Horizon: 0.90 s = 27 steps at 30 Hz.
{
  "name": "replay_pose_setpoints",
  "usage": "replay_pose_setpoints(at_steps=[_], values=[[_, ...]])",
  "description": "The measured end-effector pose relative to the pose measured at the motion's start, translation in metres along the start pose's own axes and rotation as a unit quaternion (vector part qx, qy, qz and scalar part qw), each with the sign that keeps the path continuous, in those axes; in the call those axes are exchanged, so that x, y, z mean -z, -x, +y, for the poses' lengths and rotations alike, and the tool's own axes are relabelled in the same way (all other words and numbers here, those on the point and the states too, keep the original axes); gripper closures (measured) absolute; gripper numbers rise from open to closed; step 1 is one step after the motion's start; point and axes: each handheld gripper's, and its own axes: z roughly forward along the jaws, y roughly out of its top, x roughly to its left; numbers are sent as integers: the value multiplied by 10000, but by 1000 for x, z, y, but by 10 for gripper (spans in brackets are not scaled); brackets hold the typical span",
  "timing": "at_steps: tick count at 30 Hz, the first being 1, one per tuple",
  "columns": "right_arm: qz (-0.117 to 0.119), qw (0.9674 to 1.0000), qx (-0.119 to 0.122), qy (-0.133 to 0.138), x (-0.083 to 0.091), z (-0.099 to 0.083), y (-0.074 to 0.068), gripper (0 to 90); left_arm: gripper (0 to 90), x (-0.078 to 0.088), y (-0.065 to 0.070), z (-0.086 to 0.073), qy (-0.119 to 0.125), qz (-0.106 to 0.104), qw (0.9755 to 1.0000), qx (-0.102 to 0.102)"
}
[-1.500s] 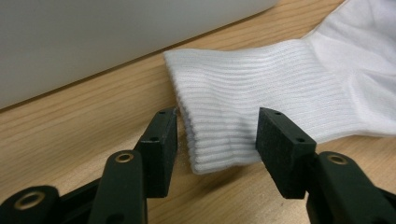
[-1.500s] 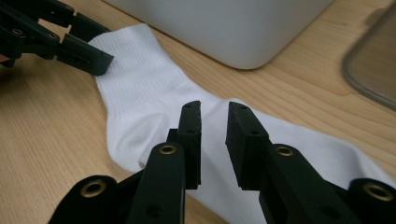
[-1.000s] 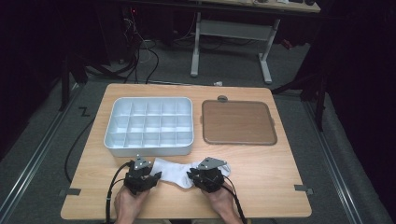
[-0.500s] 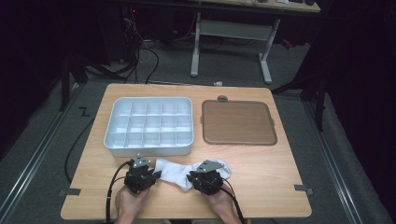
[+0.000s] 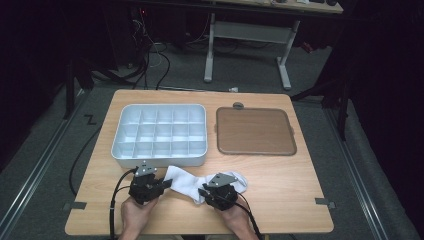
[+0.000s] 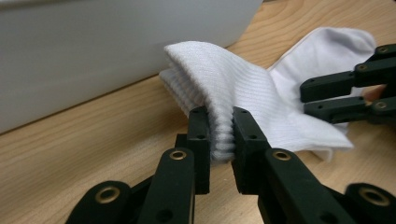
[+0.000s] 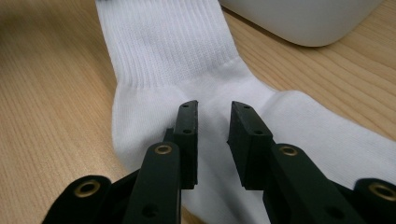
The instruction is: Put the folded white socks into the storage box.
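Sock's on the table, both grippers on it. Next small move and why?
Probably lift the left gripper a little and carry the cuff toward the toe. Its jaws, which have just been closing, pinch the sock at the ribbed cuff; the right gripper stands open above the middle, pads apart.

Dim lab, wooden table (image 5: 280, 200) as test bench, floor cables (image 5: 150, 60), metal desk frame (image 5: 250, 35) behind

The wooden bench (image 5: 290, 200) carried a white compartment tray (image 5: 159, 135), a brown flat tray (image 5: 254, 131) beside it, and a white sock (image 5: 192, 181) near the front edge.
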Motion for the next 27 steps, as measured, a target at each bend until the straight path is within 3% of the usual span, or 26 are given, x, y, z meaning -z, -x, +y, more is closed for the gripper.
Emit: replay_pose_setpoints(at_steps=[16, 24, 27], values=[[56, 9998, 203, -5, -7, 6, -9, 719, 794, 10, 23, 21, 29, -422, 9990, -160], [95, 9995, 282, -44, -13, 12, -14, 717, 794, 9, 35, 26, -19, -588, 9976, -365], [102, 9995, 278, -57, -15, 14, -16, 717, 793, 8, 37, 28, -58, -710, 9972, -230]])
